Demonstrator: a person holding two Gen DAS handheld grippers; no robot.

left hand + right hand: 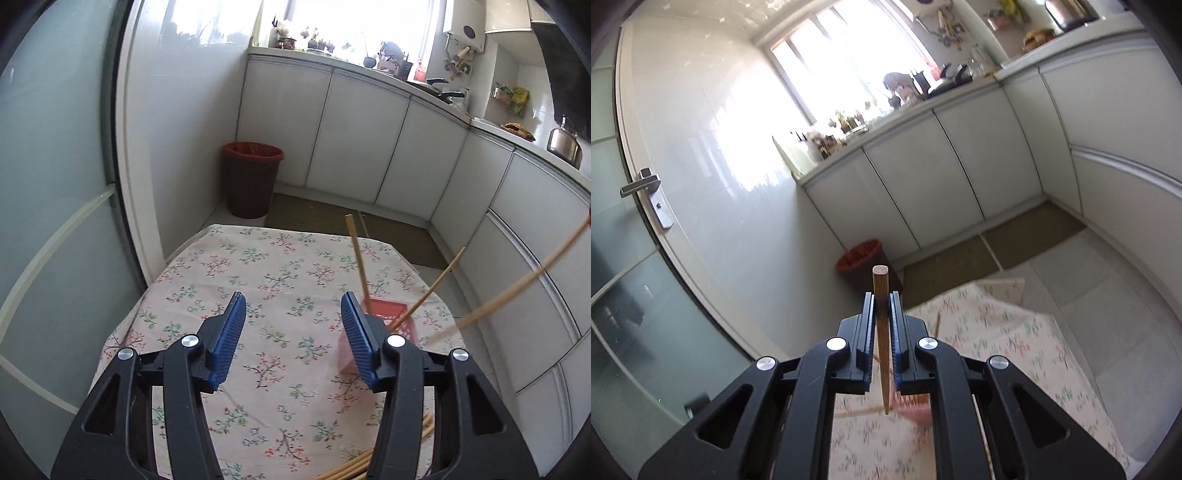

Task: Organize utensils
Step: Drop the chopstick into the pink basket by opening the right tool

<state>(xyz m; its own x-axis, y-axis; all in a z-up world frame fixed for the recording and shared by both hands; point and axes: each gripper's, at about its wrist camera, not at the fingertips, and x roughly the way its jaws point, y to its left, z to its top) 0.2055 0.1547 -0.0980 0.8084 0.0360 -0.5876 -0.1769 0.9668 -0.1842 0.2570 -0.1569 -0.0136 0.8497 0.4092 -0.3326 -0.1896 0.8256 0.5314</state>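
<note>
My right gripper [882, 314] is clenched on a slender, tapered wooden chopstick [881, 332], gripped near its thick end with the point hanging down toward the small pink perforated plastic basket [391, 314]. The chopstick is light, stiff and smooth, liable to pivot between the pads; a hold near the thick end seems soundest. My left gripper [293, 325] hangs released, jaws wide and holding nothing, just beside the basket. Two chopsticks [356, 251] already lean in the basket. More chopsticks [354, 467] lie on the floral tablecloth [258, 258] nearer me than the basket; their number is unclear.
</note>
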